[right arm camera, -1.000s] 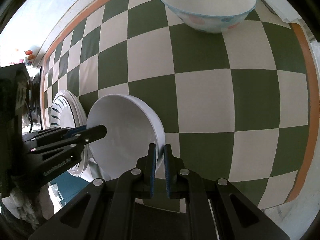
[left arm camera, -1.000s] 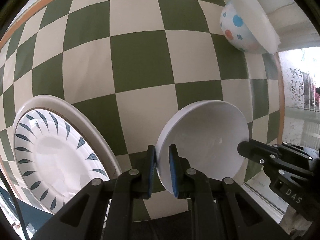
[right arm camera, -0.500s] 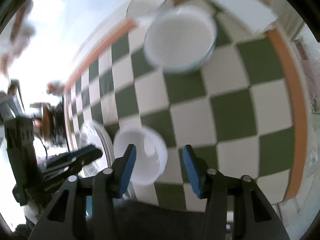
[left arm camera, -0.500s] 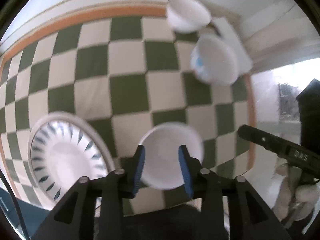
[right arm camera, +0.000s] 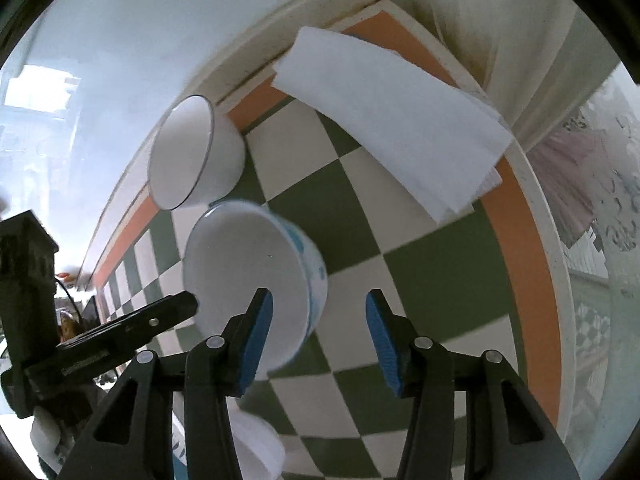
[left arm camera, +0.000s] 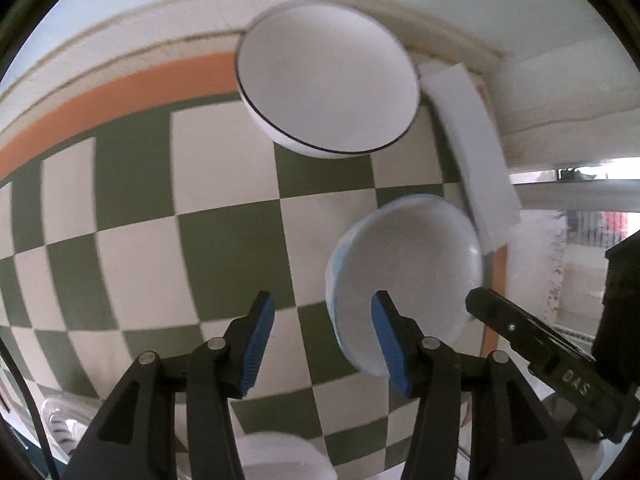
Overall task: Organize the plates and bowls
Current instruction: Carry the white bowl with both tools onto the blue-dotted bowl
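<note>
Green-and-cream checkered tablecloth (left arm camera: 224,208) with an orange border, set against a pale wall. Folded white paper (right arm camera: 396,120) lies at the cloth's corner, 1 o'clock in the right wrist view. White bowl with a dark rim line (left arm camera: 328,80) sits at 12 o'clock in the left wrist view, near the border. Blue-patterned bowl (left arm camera: 404,272), blurred, sits at 4 o'clock there, just beside the paper. Small white bowl (left arm camera: 280,456) shows at 6 o'clock, partly cut off. Left gripper (left arm camera: 322,340): fingers spread wide, holding nothing. Right gripper (right arm camera: 320,340): fingers spread wide, holding nothing, blue-patterned bowl just ahead of its left finger.
</note>
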{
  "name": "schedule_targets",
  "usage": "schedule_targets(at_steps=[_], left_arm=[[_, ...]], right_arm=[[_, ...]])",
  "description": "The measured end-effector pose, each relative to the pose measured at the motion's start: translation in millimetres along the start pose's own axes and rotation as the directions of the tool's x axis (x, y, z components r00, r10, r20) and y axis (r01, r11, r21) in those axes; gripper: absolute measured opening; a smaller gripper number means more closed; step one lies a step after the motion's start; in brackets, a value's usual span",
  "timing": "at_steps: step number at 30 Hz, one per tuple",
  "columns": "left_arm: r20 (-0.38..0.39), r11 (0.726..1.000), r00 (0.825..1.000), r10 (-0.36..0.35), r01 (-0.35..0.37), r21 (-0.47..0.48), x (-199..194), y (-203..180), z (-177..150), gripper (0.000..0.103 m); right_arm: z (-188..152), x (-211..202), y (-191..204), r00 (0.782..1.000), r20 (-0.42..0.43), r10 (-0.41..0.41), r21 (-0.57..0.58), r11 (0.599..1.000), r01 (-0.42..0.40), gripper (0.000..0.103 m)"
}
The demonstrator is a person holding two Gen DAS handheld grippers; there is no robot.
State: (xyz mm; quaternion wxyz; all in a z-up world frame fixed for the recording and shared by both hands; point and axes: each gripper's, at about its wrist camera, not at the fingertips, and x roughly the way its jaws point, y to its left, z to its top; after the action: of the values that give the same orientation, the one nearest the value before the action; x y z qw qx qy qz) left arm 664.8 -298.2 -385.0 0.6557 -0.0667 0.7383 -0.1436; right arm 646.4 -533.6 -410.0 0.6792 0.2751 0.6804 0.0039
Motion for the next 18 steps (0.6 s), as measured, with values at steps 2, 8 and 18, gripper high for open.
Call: schedule_targets(at_steps=[2,8,18], left_arm=[[-0.024,1.0,1.0,-0.001,0.002,0.012,10.8,-2.0,4.4,0.019],[-0.022,0.997,0.999,0.03,-0.029,0.07,19.5,-14.2,1.5,0.01],[-0.004,0.997,0.999,0.033,-0.032,0.07,5.1,-19.1,-6.1,0.011]], right_arm=[[5.8,10.4,1.0,1.0,-0.017,-0.007,0.002,1.0,0.007,0.038],[10.3,24.1,7.6,0.999,-0.043,-0.015,-0.038,0.999,0.013,0.01],[4.2,15.7,19.5,0.998,-0.039,-0.045,-0.066,0.997,0.043,0.009]])
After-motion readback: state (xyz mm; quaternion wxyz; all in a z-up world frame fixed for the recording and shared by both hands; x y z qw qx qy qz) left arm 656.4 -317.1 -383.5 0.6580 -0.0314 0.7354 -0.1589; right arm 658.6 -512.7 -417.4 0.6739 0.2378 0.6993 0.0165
